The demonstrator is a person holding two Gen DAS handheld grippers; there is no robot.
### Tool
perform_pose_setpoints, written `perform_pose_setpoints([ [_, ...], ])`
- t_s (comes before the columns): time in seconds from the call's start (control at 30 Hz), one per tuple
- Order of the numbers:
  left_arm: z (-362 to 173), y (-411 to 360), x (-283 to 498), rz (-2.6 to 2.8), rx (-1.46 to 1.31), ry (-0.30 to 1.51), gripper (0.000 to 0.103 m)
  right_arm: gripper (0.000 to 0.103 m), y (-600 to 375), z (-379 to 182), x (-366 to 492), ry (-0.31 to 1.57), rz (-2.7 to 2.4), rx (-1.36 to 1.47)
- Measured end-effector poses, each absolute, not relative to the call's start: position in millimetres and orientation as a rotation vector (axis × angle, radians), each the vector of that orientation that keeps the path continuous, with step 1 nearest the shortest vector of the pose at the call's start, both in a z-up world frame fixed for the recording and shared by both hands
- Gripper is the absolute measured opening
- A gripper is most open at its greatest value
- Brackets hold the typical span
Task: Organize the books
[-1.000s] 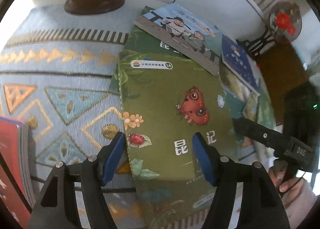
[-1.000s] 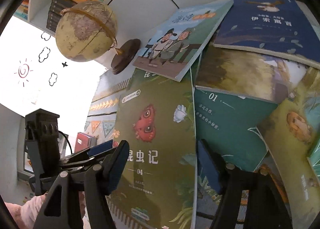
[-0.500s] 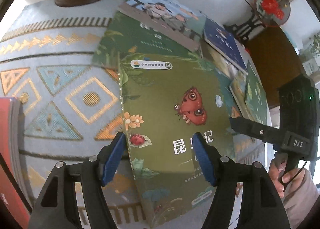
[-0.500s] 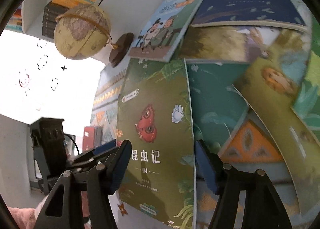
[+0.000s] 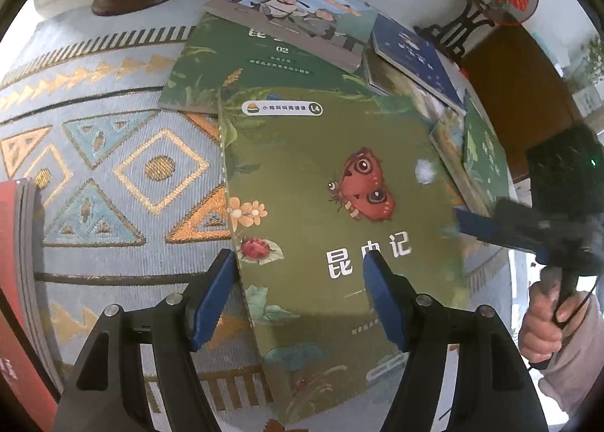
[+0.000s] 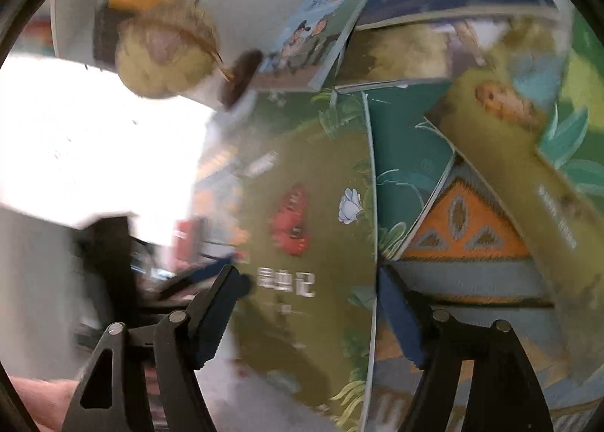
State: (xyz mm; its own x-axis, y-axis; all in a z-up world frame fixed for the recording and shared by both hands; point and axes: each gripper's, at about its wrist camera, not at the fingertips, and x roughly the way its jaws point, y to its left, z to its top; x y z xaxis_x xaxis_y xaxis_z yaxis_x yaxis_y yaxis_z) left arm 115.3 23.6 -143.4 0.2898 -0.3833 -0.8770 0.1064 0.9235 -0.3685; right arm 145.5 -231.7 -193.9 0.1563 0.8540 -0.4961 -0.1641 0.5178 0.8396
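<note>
the thin olive-green paperback with a red moth on its cover (image 5: 339, 213) lies flat on the blue woven cloth with gold triangles (image 5: 113, 175), overlapping a heap of other picture books. the left gripper (image 5: 298, 292) straddles the book's left edge with jaws parted and nothing clamped, while the right gripper (image 6: 305, 315), also unclenched, brackets its opposite edge. that placement looks meant to square or slide the book between them.

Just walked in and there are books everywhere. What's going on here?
A person is sorting picture books scattered on a patterned cloth. Both handheld grippers are at the olive book with the red moth: the left gripper straddles its spine edge, the right gripper its opposite edge. Whether either pinches it is unclear.
</note>
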Motion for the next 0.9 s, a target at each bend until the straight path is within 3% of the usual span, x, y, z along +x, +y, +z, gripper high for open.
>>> perform_pose_setpoints([
  [0.1, -144, 20, 115, -0.328, -0.237, 1.234, 0.066, 0.042, -233, -189, 143, 1.211, 0.918, 0.744],
  [0.23, -142, 21, 116, -0.317, -0.247, 1.243, 0.066, 0.024, -214, -198, 139, 1.281, 0.817, 0.539],
  [0.27, -142, 25, 117, -0.319, -0.289, 1.250, 0.066, 0.014, -214, -200, 139, 1.282, 0.790, 0.527],
  [0.9, -76, 34, 94, -0.385, -0.340, 1.096, 0.065, 0.012, -213, -141, 112, 1.184, 0.785, 0.498],
])
